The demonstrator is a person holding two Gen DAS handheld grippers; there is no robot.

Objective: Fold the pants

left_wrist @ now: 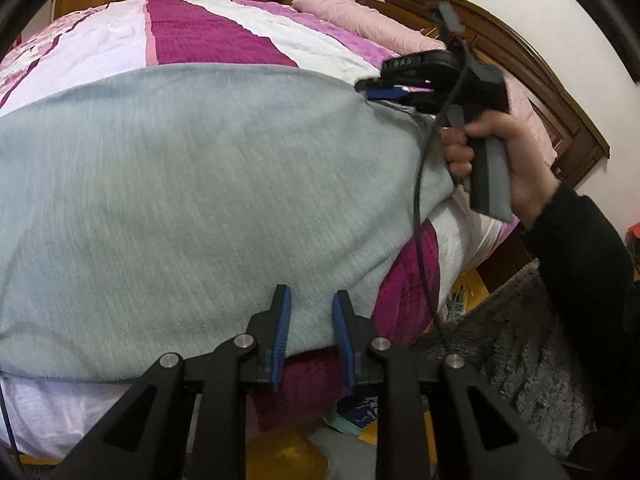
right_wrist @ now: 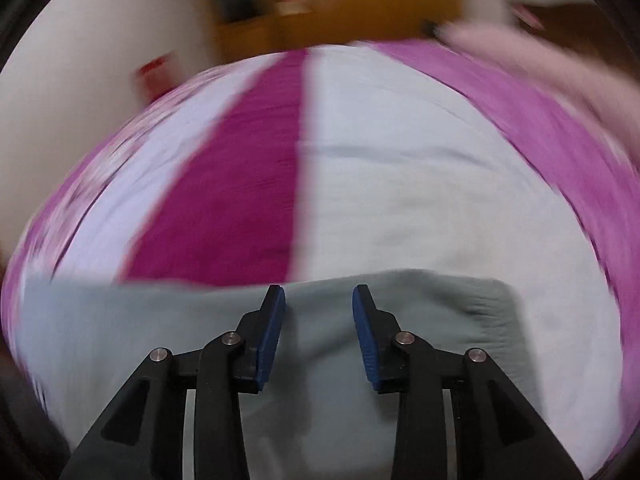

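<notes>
The pants [left_wrist: 192, 200] are laid flat on the bed [left_wrist: 208, 36], partly folded. Nothing is held by the 2 tongs: left gripper [left_wrist: 308, 304] and right gripper [right_wrist: 319, 300] are a little open.

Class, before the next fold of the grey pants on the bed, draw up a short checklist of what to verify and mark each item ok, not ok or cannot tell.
1. Pants lie flat on the bed: ok, smooth in the left wrist view.
2. Left claw empty: ok, pads apart, over the near hem, no cloth between them.
3. Right claw empty: ok, pads apart, nothing pinched.
4. Right claw near a pants edge: ok, it is by the far right edge.
5. Cable clear of the pants: not ok, it hangs across the right edge.
6. Right view sharp: not ok, blurred.
</notes>
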